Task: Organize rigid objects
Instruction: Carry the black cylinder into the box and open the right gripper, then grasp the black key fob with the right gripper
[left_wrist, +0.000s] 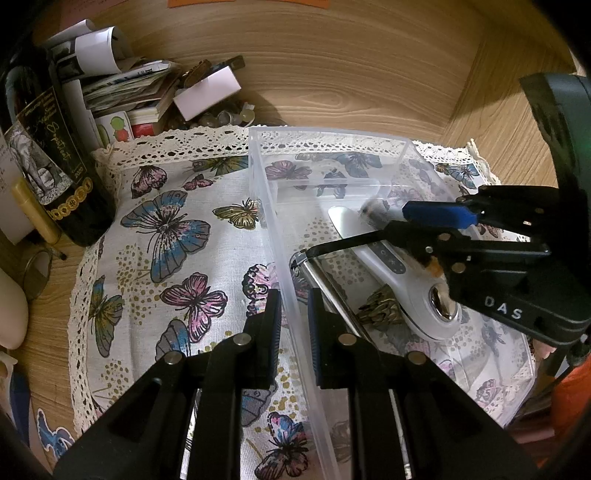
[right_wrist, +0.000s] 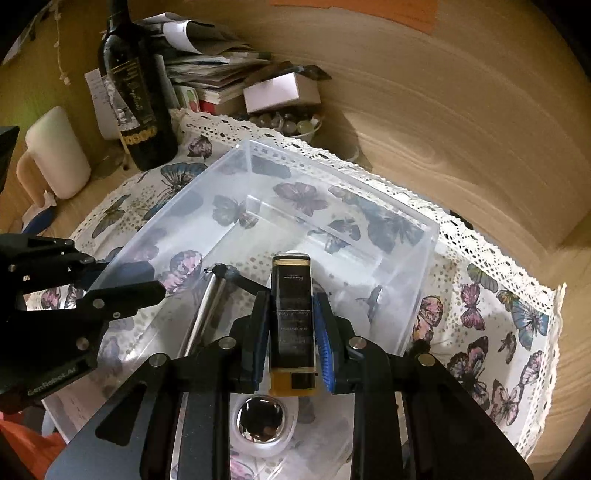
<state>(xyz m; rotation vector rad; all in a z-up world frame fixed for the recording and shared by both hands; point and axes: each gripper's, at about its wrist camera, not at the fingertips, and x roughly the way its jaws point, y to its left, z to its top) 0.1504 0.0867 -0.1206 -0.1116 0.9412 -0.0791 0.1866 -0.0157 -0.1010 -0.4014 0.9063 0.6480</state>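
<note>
My right gripper (right_wrist: 291, 325) has its jaws closed on a small dark bottle with an amber base (right_wrist: 291, 321), held above the open clear plastic box (right_wrist: 424, 236). The right wrist view shows that bottle plainly. In the left wrist view the right gripper (left_wrist: 436, 225) comes in from the right over the box, and only a blurred pale end (left_wrist: 373, 212) shows ahead of its fingers, so the grip cannot be judged there.

My left gripper (left_wrist: 293, 325) straddles the near wall of the box, one finger outside and one inside; the jaws stand narrow, and I cannot tell whether they press the wall. In the right wrist view it (right_wrist: 122, 284) sits at the box's left wall.

Inside the box, the left view shows a white handheld device with a shiny round button (left_wrist: 417, 291), a metal rod (left_wrist: 332, 291) and a small brown ornament (left_wrist: 380, 310). The right view shows the device's button (right_wrist: 260, 419) and the rod (right_wrist: 207, 314), but not the ornament.

The box rests on a butterfly-print cloth (left_wrist: 177, 236) on the tabletop (left_wrist: 332, 66), with a dark wine bottle (right_wrist: 136, 99) at the cloth's far left corner.
</note>
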